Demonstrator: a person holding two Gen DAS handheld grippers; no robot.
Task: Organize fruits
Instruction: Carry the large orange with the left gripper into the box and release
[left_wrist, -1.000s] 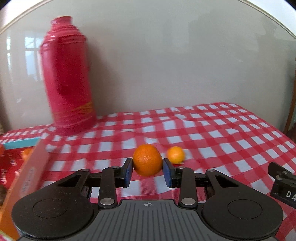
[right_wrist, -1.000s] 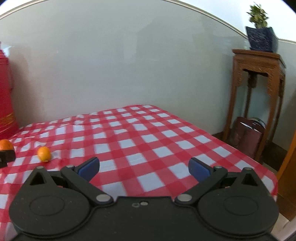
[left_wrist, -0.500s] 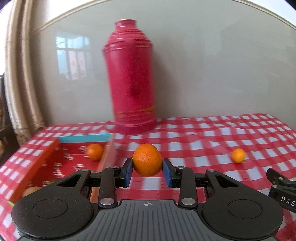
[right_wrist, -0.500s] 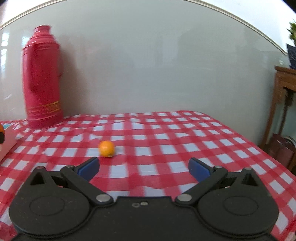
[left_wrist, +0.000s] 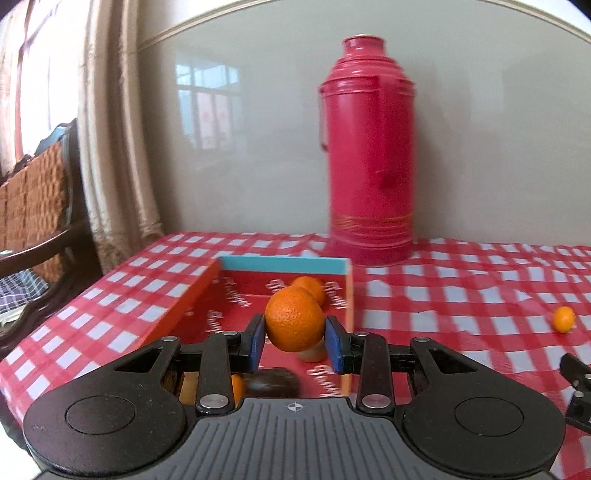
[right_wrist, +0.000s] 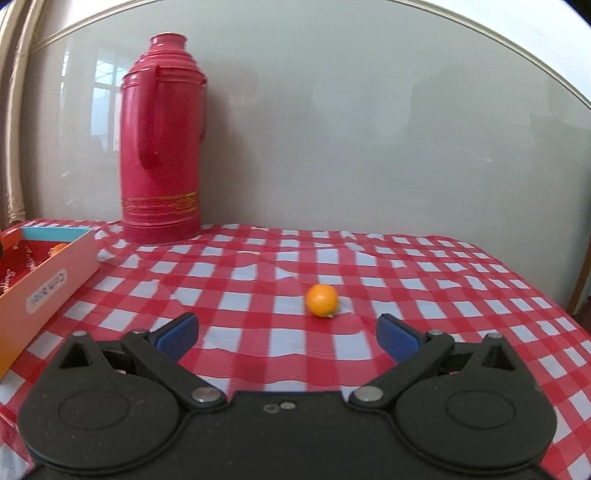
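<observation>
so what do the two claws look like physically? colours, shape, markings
Both match. The left claw has a black plastic body with two round discs, black linkage arms on silver rivets, blue pads, a ribbed grey plate and a small crosshair mark. The right claw has the same black body, discs and rivets, blue pads, and two small screws at the centre. No cables or sleeves visible.

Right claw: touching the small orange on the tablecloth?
Apart. The right wrist view shows the right claw open, with checked tablecloth visible between its blue pads and the small orange lying beyond them.
</observation>
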